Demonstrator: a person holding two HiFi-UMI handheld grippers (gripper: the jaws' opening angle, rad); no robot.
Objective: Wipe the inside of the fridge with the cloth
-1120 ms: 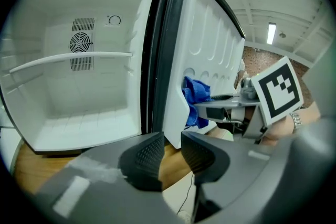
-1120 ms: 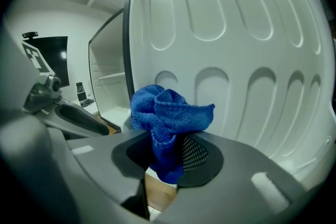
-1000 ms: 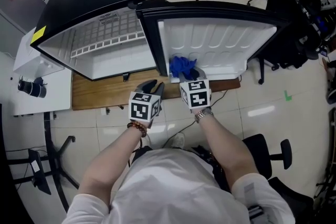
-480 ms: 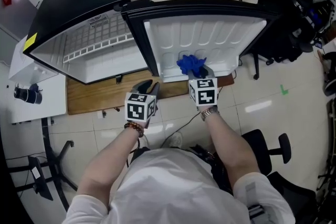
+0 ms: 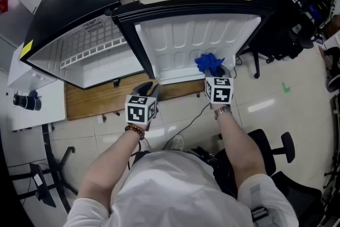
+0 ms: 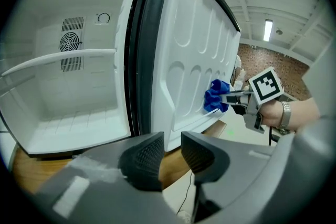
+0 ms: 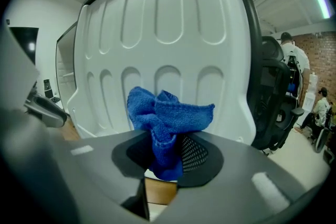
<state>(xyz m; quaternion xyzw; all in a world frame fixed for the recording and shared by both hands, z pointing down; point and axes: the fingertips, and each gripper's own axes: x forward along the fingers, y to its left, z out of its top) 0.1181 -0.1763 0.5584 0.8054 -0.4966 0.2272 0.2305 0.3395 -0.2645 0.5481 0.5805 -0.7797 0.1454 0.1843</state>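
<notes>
Rightward slides your right gripper [image 7: 167, 153], clamped on the blue cloth [image 7: 169, 113], wiping the fridge door liner [image 5: 180, 40]; left gripper [image 6: 170, 152] ajar, empty; compartment [image 6: 68, 107] ahead of it probably next.

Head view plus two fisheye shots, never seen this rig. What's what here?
No robot: a person holds a handheld claw in each hand. The head view comes from a camera on their head, looking down at their arms. The other two cameras ride on the claws and look along the jaws. The left claw has its jaws slightly apart with nothing between them, facing the open small fridge. The right claw is clamped on a blue cloth, held at the inner side of the fridge door. The fridge stands on a wooden board. The marked cubes are part of the claws.
</notes>
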